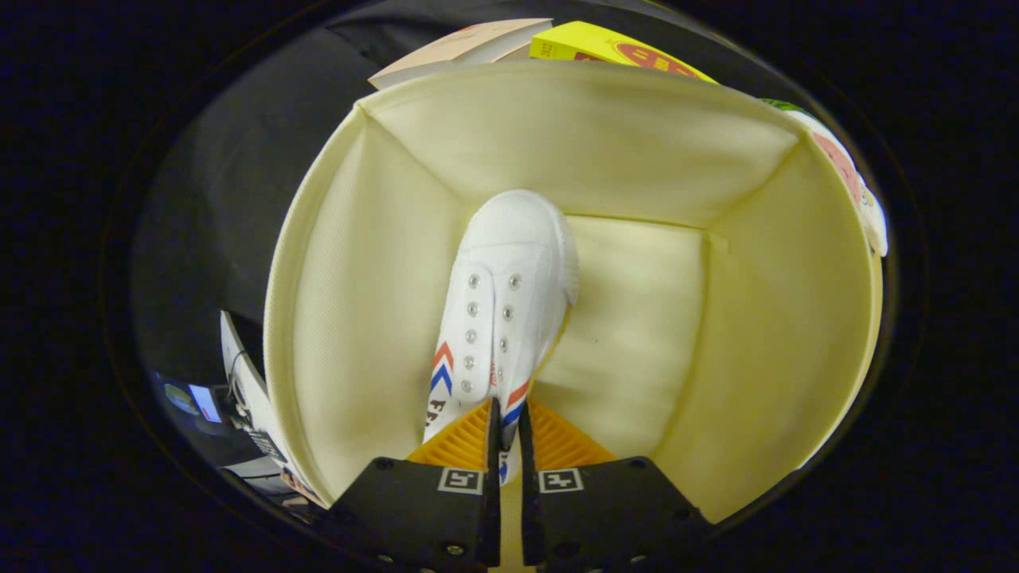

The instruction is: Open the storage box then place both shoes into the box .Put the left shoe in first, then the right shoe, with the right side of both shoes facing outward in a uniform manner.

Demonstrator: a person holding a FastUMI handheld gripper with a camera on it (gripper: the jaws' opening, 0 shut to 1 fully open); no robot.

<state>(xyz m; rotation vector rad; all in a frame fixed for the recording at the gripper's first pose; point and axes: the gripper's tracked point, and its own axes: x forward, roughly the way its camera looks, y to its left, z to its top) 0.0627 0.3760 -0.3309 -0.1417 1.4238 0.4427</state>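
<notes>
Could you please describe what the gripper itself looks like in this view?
The gripper has two blocky housings, each carrying a small square black-and-white marker near its inner corner. Its fingers are wedge-shaped with ribbed faces, and screws sit along the housings' lower edge.

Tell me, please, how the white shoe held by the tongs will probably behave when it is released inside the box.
The white shoe looks like soft canvas, so its upper may give a little where the tongs pinch its edge. It hangs toe-down into the cream box, so it will probably tip sideways when released. It seems light, and the fabric walls should cushion it.
</notes>
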